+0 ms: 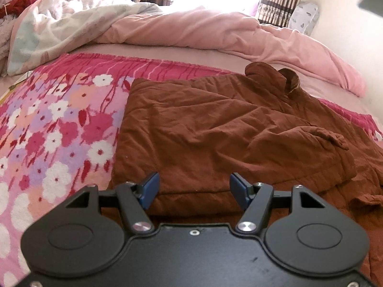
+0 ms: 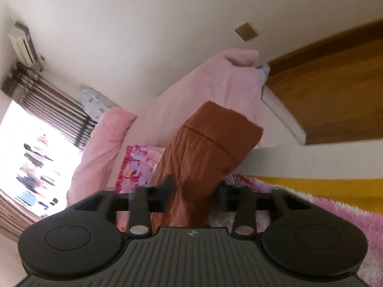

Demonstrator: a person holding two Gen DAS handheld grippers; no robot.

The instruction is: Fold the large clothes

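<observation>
A rust-brown garment [image 1: 215,129] lies partly folded and wrinkled on a pink floral blanket [image 1: 59,124], with two small ear-shaped flaps at its far end. My left gripper [image 1: 195,187] hovers over the garment's near hem, its blue pads wide apart and nothing between them. In the tilted, blurred right wrist view, a brown sleeve [image 2: 205,148] with a seamed cuff stretches away from my right gripper [image 2: 195,189]. Its fingers [image 2: 168,185] are closed against the bunched cloth, which fills the gap between them.
A pink duvet [image 1: 239,35] and a pale patterned quilt [image 1: 59,24] are heaped along the far side of the bed. Striped curtains [image 1: 282,2] frame a bright window. A wooden headboard [image 2: 330,91], a white wall and a fluffy pink cover [image 2: 347,215] show beside the right gripper.
</observation>
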